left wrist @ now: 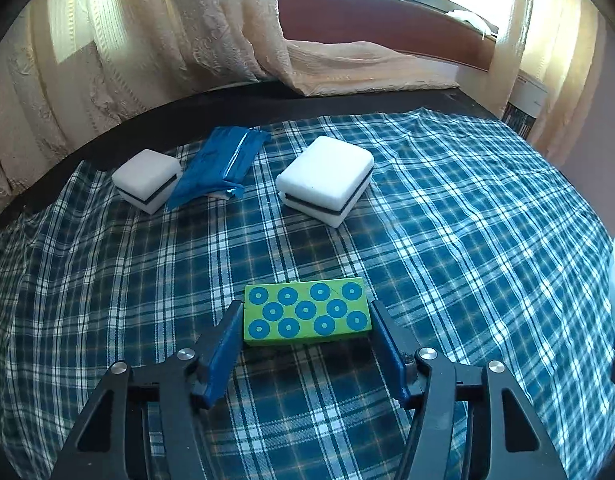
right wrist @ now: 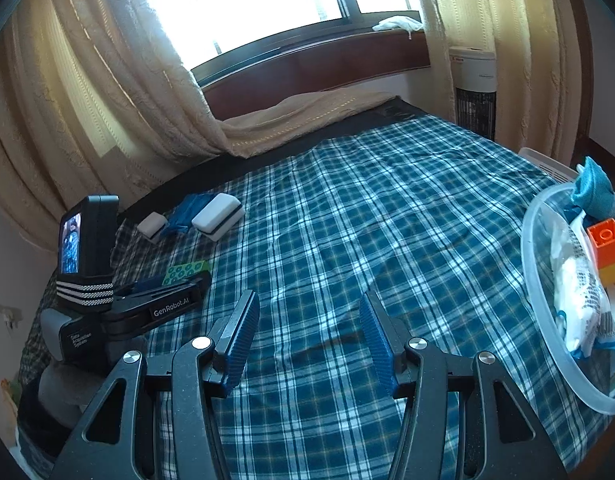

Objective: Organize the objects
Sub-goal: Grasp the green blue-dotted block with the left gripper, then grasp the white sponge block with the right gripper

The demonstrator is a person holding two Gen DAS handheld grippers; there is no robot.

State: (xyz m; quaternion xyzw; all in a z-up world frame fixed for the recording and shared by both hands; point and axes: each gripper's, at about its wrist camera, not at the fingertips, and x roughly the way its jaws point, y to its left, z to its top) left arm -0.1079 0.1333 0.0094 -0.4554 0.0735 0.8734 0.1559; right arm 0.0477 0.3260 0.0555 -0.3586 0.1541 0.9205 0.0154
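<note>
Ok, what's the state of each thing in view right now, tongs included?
Left tongs: closed on the green block's two ends, it seems.
Green block: flat on the plaid cloth, gripped.
Right tongs: open, empty.
Large white case: lying flat, free.
Small white case: lying flat, beside the blue packet.
Blue packet: crumpled, between the cases.
Clear tub: partly filled, orange brick upright inside.

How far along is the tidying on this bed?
Done: the clear tub already holds an orange block and packets. In hand: the left gripper brackets the green dotted block. Left: two white blocks and a blue packet.
</note>
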